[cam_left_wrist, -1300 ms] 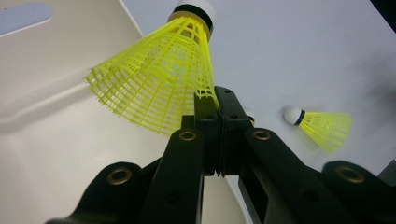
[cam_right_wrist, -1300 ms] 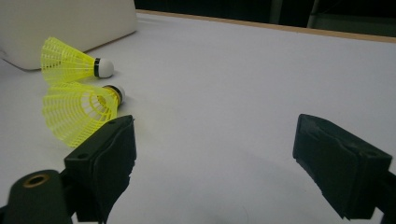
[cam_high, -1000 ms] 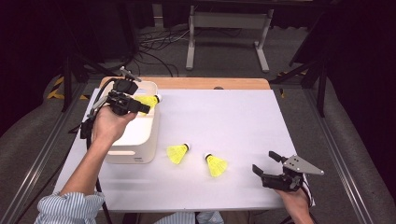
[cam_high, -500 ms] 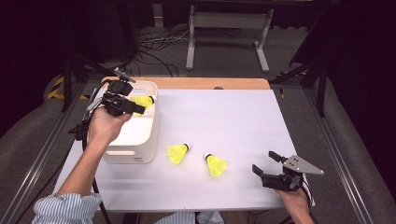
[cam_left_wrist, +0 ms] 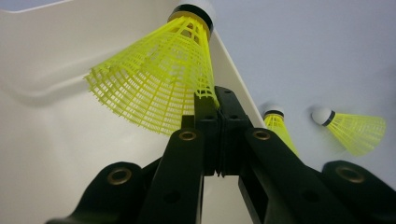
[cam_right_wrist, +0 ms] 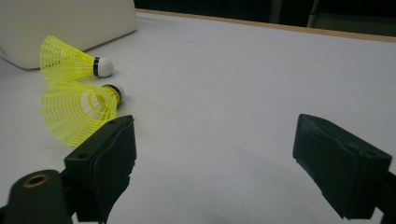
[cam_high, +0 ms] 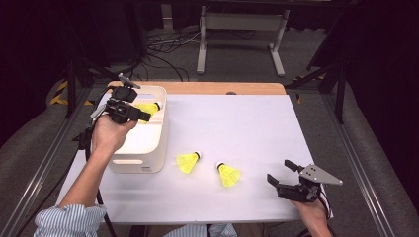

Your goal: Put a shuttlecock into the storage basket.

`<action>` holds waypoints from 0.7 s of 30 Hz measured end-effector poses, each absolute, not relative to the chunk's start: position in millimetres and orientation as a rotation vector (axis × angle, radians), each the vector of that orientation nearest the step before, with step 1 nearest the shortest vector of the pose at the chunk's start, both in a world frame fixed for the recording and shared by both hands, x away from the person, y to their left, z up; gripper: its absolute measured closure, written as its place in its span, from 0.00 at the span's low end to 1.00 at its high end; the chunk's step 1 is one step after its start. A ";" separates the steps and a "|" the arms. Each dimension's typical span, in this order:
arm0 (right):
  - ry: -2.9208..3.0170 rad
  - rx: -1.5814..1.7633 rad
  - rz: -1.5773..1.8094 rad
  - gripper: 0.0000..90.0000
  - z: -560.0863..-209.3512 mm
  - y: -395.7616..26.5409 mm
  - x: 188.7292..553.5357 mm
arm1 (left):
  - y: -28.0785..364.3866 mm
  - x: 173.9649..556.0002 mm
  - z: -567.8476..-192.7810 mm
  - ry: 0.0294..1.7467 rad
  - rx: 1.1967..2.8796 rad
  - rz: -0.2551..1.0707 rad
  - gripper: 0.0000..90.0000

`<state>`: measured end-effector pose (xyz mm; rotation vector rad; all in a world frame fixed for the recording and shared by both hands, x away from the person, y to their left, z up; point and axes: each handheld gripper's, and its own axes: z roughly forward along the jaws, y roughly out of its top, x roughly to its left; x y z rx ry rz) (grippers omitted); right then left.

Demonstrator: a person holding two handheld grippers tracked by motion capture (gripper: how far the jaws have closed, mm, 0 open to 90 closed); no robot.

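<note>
Clamping the shuttlecock's skirt, the left claw holds it seemingly level, cork away.

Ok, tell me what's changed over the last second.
The left gripper, shut on a yellow shuttlecock, shifted slightly toward the far end of the white bin, the shuttlecock going with it. The two shuttlecocks on the table and the open right gripper stayed put.

- We count three yellow shuttlecocks: one over the bin, two on the table, one nearer the bin, the other beside it.
- We count one white bin.
- We count two grippers, left and right.
- We count one table.
</note>
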<state>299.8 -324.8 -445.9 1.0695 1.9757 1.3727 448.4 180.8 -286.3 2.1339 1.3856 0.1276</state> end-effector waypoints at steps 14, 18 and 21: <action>1.978 1.074 1.369 0.16 -446.2 -325.0 299.9 | 186.8 455.1 -300.9 1.435 2.131 0.135 0.99; 1.979 1.071 1.368 0.16 -446.2 -324.9 299.9 | 186.6 457.5 -306.2 1.445 2.129 0.127 0.99; 1.977 1.071 1.370 0.16 -446.2 -325.1 299.8 | 186.7 459.7 -310.7 1.455 2.127 0.118 0.99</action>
